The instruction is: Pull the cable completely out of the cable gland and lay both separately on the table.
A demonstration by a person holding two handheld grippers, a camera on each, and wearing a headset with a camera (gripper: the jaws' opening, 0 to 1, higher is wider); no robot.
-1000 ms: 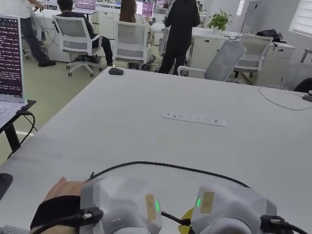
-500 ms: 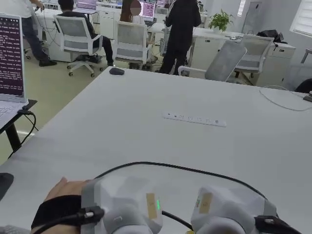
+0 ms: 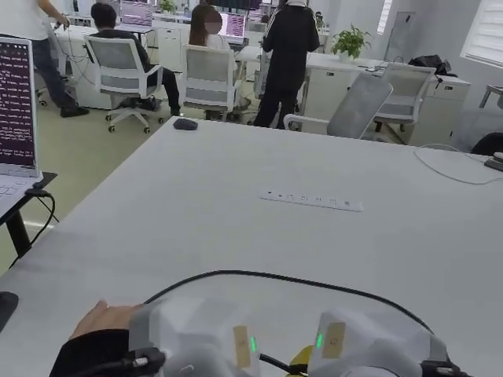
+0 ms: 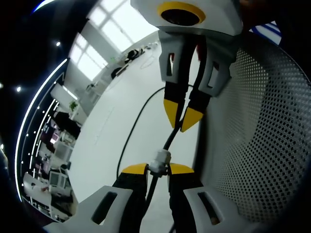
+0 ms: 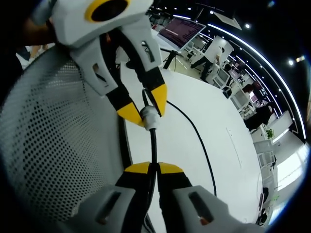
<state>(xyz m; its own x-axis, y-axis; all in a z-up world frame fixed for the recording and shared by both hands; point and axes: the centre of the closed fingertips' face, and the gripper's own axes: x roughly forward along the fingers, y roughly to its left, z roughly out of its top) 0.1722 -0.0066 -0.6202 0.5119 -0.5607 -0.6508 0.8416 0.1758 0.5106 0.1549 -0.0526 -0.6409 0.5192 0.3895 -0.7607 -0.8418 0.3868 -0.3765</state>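
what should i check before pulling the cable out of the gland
1. Left claw shut on the gland: ok.
2. Right claw shut on the cable: ok.
3. Claws apart, with a short stretch of cable between them to pull along: ok.
4. Cable out of the gland: not ok, it runs through it.
5. Slack loop lying loose on the table, with nothing on it: ok.
6. Gland nut loosened enough to let the cable slide: cannot tell.
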